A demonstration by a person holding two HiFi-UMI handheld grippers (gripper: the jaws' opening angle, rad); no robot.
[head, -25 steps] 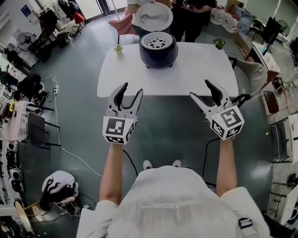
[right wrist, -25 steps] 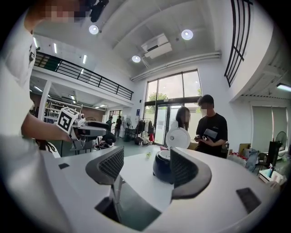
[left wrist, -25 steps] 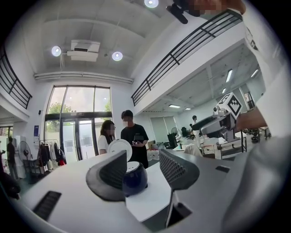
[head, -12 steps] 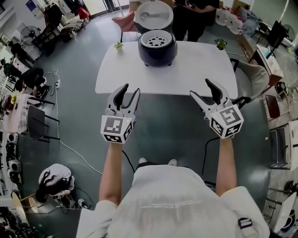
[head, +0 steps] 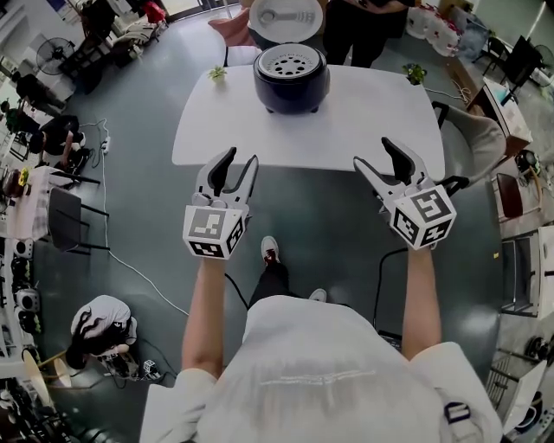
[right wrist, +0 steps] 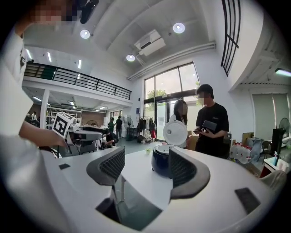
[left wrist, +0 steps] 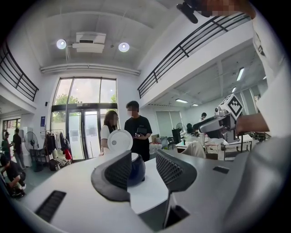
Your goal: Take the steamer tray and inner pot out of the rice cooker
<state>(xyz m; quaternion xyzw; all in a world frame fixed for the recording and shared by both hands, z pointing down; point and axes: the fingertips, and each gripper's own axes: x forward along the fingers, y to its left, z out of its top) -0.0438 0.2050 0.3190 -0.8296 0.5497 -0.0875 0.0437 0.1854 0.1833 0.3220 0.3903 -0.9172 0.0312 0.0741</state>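
A dark blue rice cooker point(head: 291, 85) stands at the far middle of the white table point(head: 363, 121). Its white lid point(head: 286, 17) is up, and the white perforated steamer tray point(head: 291, 62) sits in its top. The inner pot is hidden under the tray. My left gripper point(head: 239, 163) hangs in the air short of the table's near edge; its jaws are closing with nothing between them. My right gripper point(head: 376, 156) is open and empty at the same distance. The left gripper point(left wrist: 144, 157) and right gripper point(right wrist: 146, 155) each frame the cooker point(left wrist: 137, 169) point(right wrist: 160, 164) far ahead.
Small potted plants point(head: 216, 73) point(head: 414, 73) stand at the table's two far corners. Two people point(right wrist: 210, 123) stand just behind the table. A chair point(head: 472, 130) is at the table's right end. Cables run over the grey floor point(head: 138, 190) on the left.
The table and cooker have drawn nearer as the person steps forward. Both grippers have come up close to the table's near edge. The left jaws have narrowed a little.
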